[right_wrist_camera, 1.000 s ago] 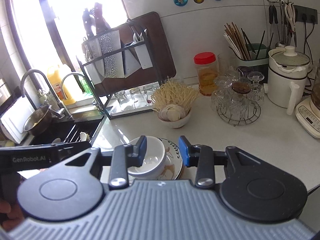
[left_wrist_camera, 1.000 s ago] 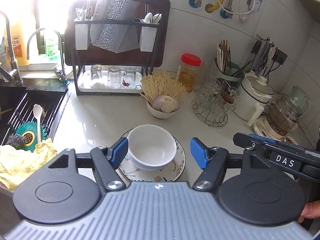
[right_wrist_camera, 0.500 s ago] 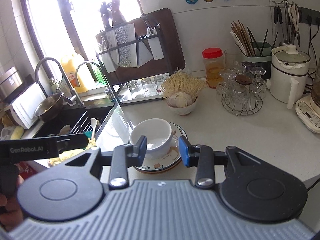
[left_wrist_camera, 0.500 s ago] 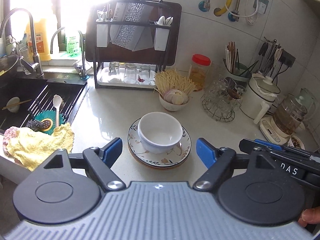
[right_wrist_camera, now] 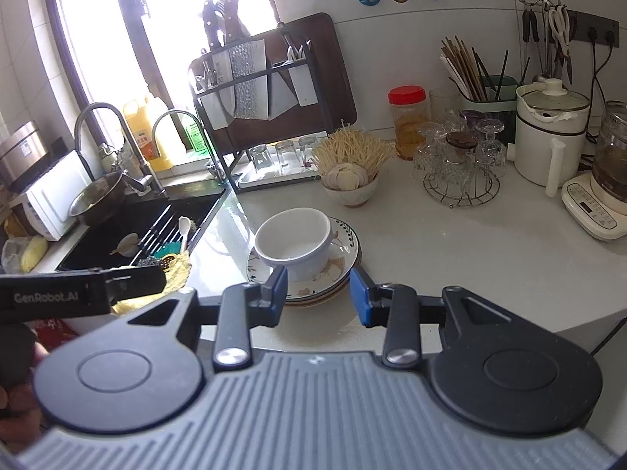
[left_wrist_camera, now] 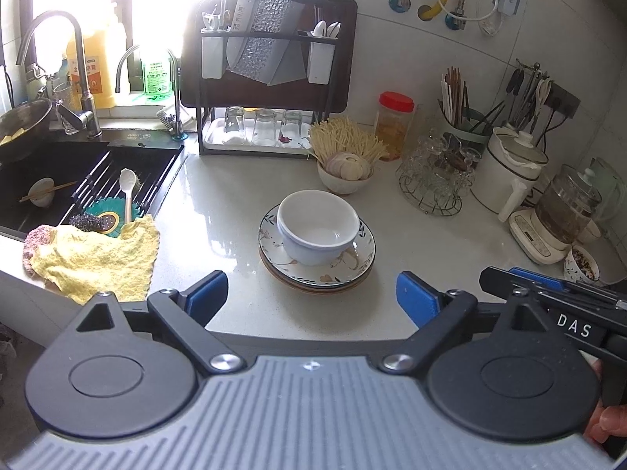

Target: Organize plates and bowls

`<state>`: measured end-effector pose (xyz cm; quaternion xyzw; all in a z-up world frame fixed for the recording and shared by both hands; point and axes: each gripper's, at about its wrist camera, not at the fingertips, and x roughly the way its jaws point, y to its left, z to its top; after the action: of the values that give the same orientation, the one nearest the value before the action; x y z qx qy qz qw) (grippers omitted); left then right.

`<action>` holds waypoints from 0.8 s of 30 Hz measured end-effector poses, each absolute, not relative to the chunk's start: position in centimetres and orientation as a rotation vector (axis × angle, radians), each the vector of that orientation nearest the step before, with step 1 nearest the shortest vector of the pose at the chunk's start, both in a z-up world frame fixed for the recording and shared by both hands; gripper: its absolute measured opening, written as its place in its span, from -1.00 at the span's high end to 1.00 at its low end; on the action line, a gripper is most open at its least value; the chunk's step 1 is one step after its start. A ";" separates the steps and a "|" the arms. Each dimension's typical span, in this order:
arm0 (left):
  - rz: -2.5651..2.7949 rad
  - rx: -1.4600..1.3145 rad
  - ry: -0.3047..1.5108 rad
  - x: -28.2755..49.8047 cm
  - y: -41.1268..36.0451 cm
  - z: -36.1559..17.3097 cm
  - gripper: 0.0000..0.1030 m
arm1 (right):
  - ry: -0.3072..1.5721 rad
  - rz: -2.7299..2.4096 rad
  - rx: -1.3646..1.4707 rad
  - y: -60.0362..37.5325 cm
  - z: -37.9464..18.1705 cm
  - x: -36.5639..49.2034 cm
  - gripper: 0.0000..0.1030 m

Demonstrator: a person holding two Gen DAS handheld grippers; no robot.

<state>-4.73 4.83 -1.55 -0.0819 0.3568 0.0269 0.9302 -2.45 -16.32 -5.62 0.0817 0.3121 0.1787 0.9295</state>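
Progress of the organizing task. A white bowl [left_wrist_camera: 317,227] sits upright, nested in another white bowl, on a small stack of floral plates [left_wrist_camera: 317,270] near the front edge of the pale worktop [left_wrist_camera: 219,211]; the stack appears to hold two or three plates, though the exact count cannot be told. Gathering these pieces into one pile looks complete. The left hand-held gripper [left_wrist_camera: 311,299] is released: its jaws have just been opening to their widest, with nothing between them, and it hangs apart from the stack on the near side. The right hand-held gripper [right_wrist_camera: 318,293] stands partly open and empty; its blue pads frame the near rim of the plates in the right wrist view without pressing on them.

What may remain: a small bowl [left_wrist_camera: 41,192] with chopsticks across it lies in the sink [left_wrist_camera: 58,164], beside a white spoon [left_wrist_camera: 128,188]. A bowl of garlic [left_wrist_camera: 345,174] stands behind the stack and seems to be in use, not part of the sorting. Whether the stack itself is to be moved elsewhere cannot be judged here.
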 end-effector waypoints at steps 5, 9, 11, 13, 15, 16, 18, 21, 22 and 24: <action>0.066 -0.157 0.735 -5.6 4.5 -1.6 -0.86 | 0.635 0.357 0.165 -16.7 -5.6 -3.6 0.26; 0.063 -0.145 0.742 -6.1 4.0 -1.6 -0.86 | 0.639 0.359 0.172 -17.2 -5.7 -4.1 0.26; 0.064 -0.139 0.742 -6.0 3.7 -1.4 -0.86 | 0.648 0.362 0.169 -17.5 -5.7 -4.2 0.26; 0.063 -0.141 0.731 -6.1 3.5 -1.1 -0.86 | 0.654 0.367 0.157 -17.7 -5.7 -4.1 0.26; 0.063 -0.145 0.725 -6.2 3.2 -1.0 -0.86 | 0.655 0.372 0.147 -17.9 -5.5 -4.1 0.26; 0.062 -0.149 0.722 -6.3 3.2 -1.0 -0.86 | 0.654 0.374 0.148 -18.1 -5.4 -4.1 0.26; 0.068 -0.151 0.720 -6.6 3.0 -1.0 -0.86 | 0.643 0.378 0.146 -18.4 -5.2 -4.2 0.26; 0.082 -0.158 0.711 -7.4 2.8 -1.0 -0.86 | 0.628 0.394 0.145 -18.6 -4.8 -4.6 0.26; 0.082 -0.163 0.705 -7.7 2.7 -0.9 -0.86 | 0.621 0.399 0.142 -18.6 -4.8 -4.8 0.26; 0.085 -0.168 0.694 -8.2 2.7 -0.8 -0.86 | 0.611 0.406 0.139 -18.6 -4.6 -5.2 0.26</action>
<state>-8.24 2.65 -0.77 -0.0824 0.3395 0.0414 0.9361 -5.22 -18.63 -4.60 0.0680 0.2986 0.1985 0.9310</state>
